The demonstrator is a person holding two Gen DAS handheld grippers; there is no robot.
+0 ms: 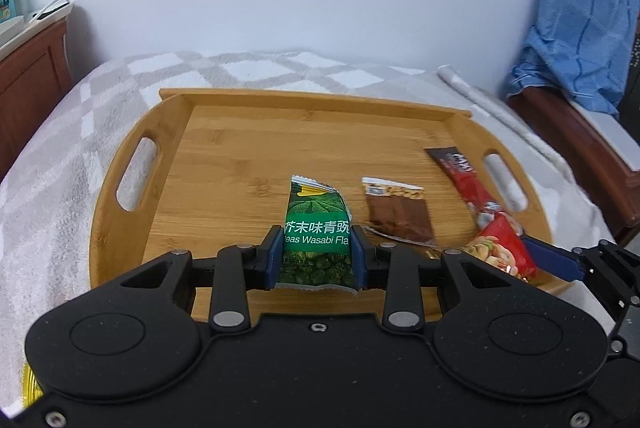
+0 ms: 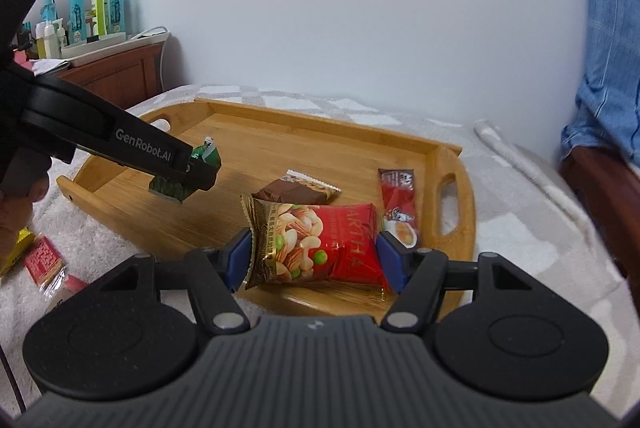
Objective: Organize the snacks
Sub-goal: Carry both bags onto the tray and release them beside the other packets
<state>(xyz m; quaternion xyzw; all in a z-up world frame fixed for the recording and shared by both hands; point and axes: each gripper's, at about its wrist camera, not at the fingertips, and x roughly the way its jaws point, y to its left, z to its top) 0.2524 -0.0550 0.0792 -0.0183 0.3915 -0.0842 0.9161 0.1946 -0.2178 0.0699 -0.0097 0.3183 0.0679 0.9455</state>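
Left wrist: two claws (image 1: 317,255) (image 2: 316,258) each pinch one packet (image 1: 318,236) (image 2: 316,244); two lie on tray (image 1: 224,148).

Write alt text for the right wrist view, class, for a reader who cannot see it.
The right gripper holds a red mixed-nuts packet by its ends above the near edge of a bamboo tray on a white blanket. On the tray lie a brown snack bar and a red sachet; at left, the left gripper holds a green packet.
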